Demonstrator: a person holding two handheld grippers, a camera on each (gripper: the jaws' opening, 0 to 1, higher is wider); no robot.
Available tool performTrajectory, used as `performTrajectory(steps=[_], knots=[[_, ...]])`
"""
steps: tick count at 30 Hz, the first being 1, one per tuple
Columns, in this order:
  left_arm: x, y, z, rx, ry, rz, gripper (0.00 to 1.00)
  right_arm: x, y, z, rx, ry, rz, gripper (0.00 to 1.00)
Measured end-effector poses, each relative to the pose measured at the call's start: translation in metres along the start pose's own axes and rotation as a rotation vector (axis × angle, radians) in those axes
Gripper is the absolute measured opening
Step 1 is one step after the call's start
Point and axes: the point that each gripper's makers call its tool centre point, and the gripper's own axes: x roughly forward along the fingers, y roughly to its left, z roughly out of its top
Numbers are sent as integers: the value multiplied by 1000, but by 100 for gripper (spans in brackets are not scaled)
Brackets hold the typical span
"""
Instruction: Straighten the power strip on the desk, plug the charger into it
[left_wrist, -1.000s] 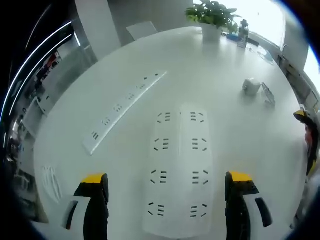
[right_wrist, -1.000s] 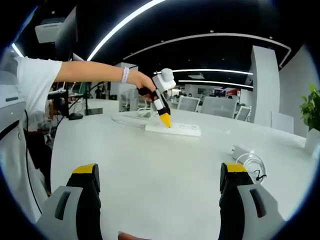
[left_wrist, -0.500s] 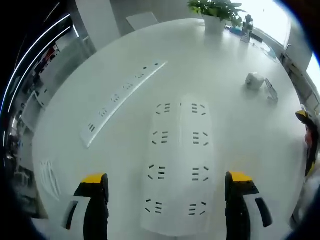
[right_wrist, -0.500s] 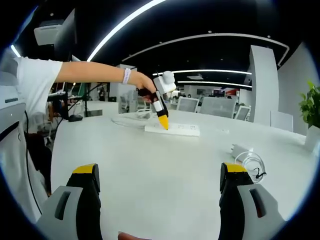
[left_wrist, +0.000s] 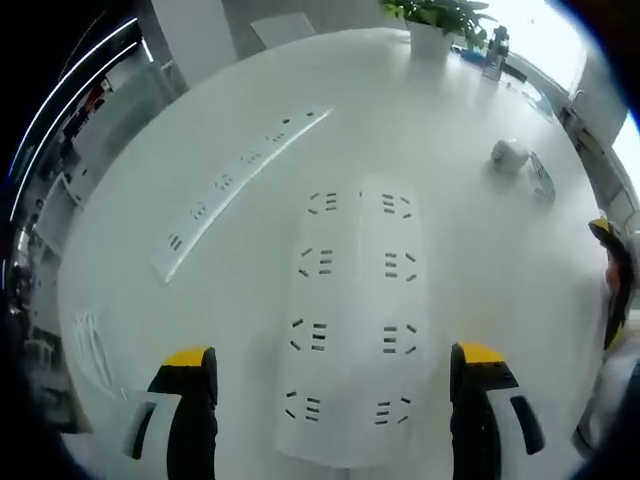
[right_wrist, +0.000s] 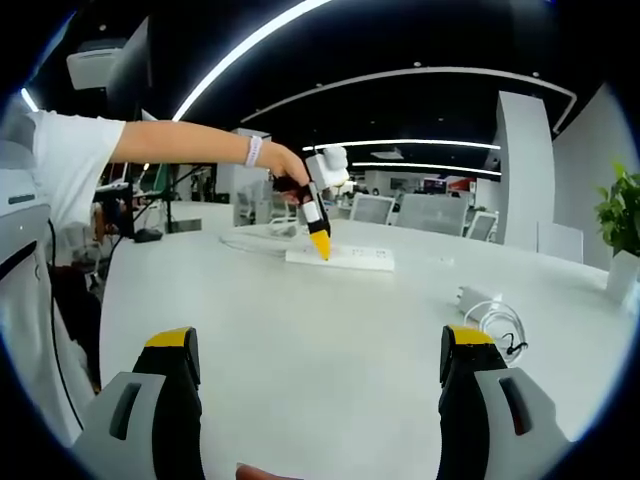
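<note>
In the left gripper view, a long, narrow power strip lies slantwise on the white desk, up and to the left of the gripper's reach. Nearer, a wide two-row power strip lies flat on the desk, running lengthwise between the two yellow-tipped jaws of the left gripper. The jaws stand wide apart, one on each side of the strip's near end, and hold nothing; whether they touch the strip cannot be told. Far to the right, well apart from the strip, sits a small white charger with a flat dark-edged object just beside it. A potted plant stands at the far edge of the desk.

In the right gripper view, a person's arm in a white sleeve reaches in from the left, the hand holding the left gripper, whose yellow tip points down at the wide power strip on the far part of the desk. The right gripper hangs over bare desk, its jaws spread wide with nothing between them, well short of the strip. Further right, the white charger lies on the desk with its looped cable beside it, ahead of the right jaw. A plant shows at the far right.
</note>
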Motion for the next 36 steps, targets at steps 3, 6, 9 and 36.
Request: performTrajectory(steps=[3,6,9,36], knots=[[2,-4,-6,-2,24,-13,100,0,0,-1,1,2,-1,100],[3,-5,-9,-7,32,-16,100,-1,-1,-1,3,0,-3,100],[5,-5,-11,-11,42,-23,100,-2,-2,-1,3,-1,-6,100],[9,-34,-29,13,114,-116,90,-8,-6,0,0,0,-29,100]])
